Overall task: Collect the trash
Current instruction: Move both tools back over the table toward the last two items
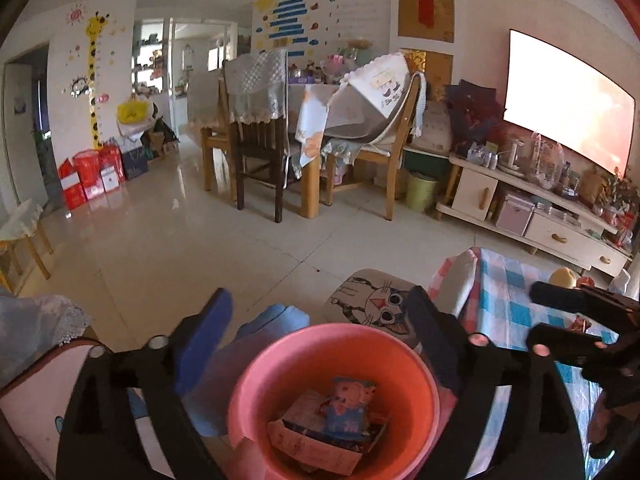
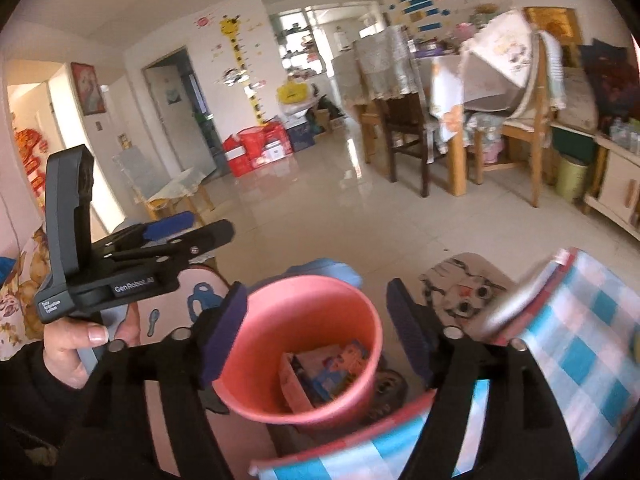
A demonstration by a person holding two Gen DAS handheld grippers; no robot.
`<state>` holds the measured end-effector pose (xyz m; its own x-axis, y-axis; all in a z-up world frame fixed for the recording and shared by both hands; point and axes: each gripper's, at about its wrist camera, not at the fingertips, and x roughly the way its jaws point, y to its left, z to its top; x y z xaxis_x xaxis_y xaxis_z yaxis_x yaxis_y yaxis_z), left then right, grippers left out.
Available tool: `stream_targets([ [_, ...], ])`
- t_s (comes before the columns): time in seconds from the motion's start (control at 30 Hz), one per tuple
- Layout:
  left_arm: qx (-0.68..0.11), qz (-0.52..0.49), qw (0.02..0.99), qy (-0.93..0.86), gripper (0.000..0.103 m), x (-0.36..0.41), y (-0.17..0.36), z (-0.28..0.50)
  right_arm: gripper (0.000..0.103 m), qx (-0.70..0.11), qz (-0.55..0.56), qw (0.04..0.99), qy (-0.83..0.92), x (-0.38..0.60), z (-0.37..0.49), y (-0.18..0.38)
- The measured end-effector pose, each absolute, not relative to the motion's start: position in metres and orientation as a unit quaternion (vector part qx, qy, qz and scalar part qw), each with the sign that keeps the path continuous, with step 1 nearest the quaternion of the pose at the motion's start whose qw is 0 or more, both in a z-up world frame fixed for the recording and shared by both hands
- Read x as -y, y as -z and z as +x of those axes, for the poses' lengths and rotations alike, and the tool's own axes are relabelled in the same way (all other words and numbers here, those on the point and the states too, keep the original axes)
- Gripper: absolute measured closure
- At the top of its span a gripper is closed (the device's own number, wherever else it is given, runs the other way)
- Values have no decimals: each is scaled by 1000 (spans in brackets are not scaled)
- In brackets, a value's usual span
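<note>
A pink bucket (image 1: 400, 380) (image 2: 256, 396) stands low in front of both grippers. Several wrappers and paper packets (image 1: 348, 404) (image 2: 324, 368) lie in its bottom. My left gripper (image 1: 320, 296) hangs over the bucket, open, with nothing between its blue pads. In the right wrist view a hand holds that left gripper (image 2: 208, 224) up at the left. My right gripper (image 2: 316, 286) also stands open above the bucket's rim and holds nothing. From the left wrist view, the right gripper (image 1: 536, 314) shows at the right edge, over the table.
A table with a blue checked cloth (image 1: 508, 300) (image 2: 580, 340) stands on the right, bearing a yellow fruit (image 1: 562, 276). A cat-print stool (image 1: 380, 300) (image 2: 464, 292) sits behind the bucket. Beyond lie a tiled floor (image 1: 180, 232), dining chairs (image 1: 260, 160) and a TV cabinet (image 1: 540, 216).
</note>
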<state>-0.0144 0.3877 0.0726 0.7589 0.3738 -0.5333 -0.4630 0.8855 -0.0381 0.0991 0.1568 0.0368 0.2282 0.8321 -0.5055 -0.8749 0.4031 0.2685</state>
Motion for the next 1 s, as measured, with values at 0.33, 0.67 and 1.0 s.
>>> stream_targets([
  [0.33, -290, -60, 947, -121, 8, -226, -48, 29, 10, -286, -30, 864, -413, 49, 74, -21],
  [0.67, -323, -22, 946, -1, 8, -52, 5, 92, 9, -301, -23, 909, -287, 214, 73, 24],
  [1.0, -402, -2, 915, 26, 5, -12, 60, 137, 9, -323, -10, 907, -271, 250, 98, 71],
])
